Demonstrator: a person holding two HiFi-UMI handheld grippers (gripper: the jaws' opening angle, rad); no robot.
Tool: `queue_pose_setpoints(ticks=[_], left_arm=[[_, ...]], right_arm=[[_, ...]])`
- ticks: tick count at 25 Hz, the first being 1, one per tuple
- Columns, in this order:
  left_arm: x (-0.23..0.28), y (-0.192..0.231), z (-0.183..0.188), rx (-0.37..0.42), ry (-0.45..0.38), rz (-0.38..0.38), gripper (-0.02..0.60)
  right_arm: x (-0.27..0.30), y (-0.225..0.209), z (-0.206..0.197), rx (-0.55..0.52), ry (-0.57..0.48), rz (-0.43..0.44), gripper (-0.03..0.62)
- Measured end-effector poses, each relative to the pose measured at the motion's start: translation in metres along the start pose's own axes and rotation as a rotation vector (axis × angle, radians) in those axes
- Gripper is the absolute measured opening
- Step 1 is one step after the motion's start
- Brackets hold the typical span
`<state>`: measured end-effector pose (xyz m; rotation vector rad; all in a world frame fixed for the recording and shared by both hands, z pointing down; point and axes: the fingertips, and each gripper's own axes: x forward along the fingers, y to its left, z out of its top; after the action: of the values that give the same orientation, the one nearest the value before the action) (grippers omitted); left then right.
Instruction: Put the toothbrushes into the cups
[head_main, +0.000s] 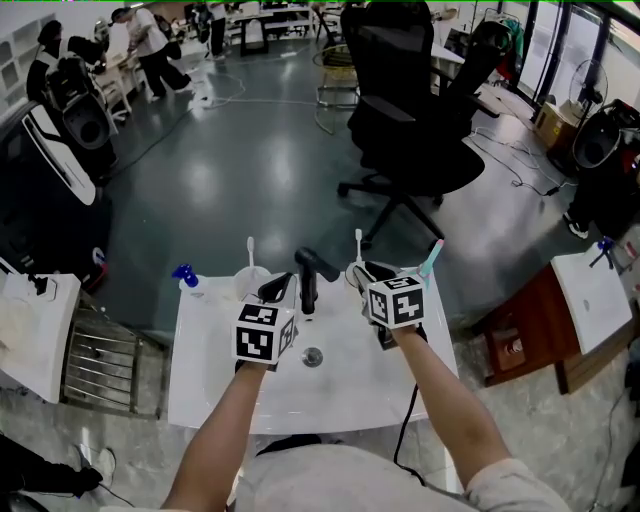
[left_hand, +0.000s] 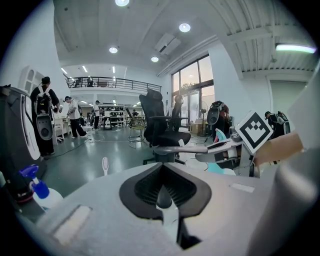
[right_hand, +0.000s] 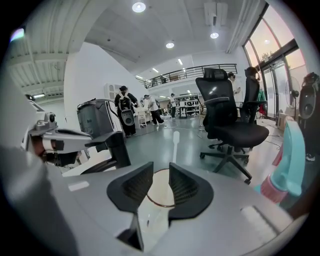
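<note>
2 slim white plastic toothbrushes stand upright, long axes vertical and heads up, each in its own cup along the far edge of the white rectangular sink top (head_main: 200, 400). The left white toothbrush (head_main: 250, 250) rises from the left white cup (head_main: 248, 284), just beside the left gripper (head_main: 277, 288), whose black ribbed pads meet at the tips with nothing between them (left_hand: 161, 172). The right white toothbrush (head_main: 358, 243) stands in the right white cup (right_hand: 159, 194), a pale one with a brown rim, seen through the narrow gap of the right gripper (right_hand: 160, 182); those jaws stand partly apart and press on nothing (the brush stem shows beyond the tips, not between the pads). The black angular faucet (head_main: 308, 275) stands between the 2 grippers. A blue-capped spray bottle (head_main: 186, 277) sits at the far left corner, and a teal and pink object (head_main: 431, 258) leans at the far right corner. Bare white surface lies around the round metal drain (head_main: 313, 356), nearer the person. Beyond the far edge the grey floor lies open up to a black office chair (head_main: 410, 120).
</note>
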<state>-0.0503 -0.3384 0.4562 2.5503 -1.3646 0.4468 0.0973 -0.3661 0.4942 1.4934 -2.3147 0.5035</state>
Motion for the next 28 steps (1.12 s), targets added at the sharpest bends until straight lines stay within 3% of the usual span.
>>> queue_pose_setpoints(ticks=[28], left_arm=[[-0.068, -0.008, 0.011, -0.028, -0.052, 0.057, 0.003]], right_arm=[[-0.08, 0.047, 0.038, -0.07, -0.122, 0.069, 0.024]])
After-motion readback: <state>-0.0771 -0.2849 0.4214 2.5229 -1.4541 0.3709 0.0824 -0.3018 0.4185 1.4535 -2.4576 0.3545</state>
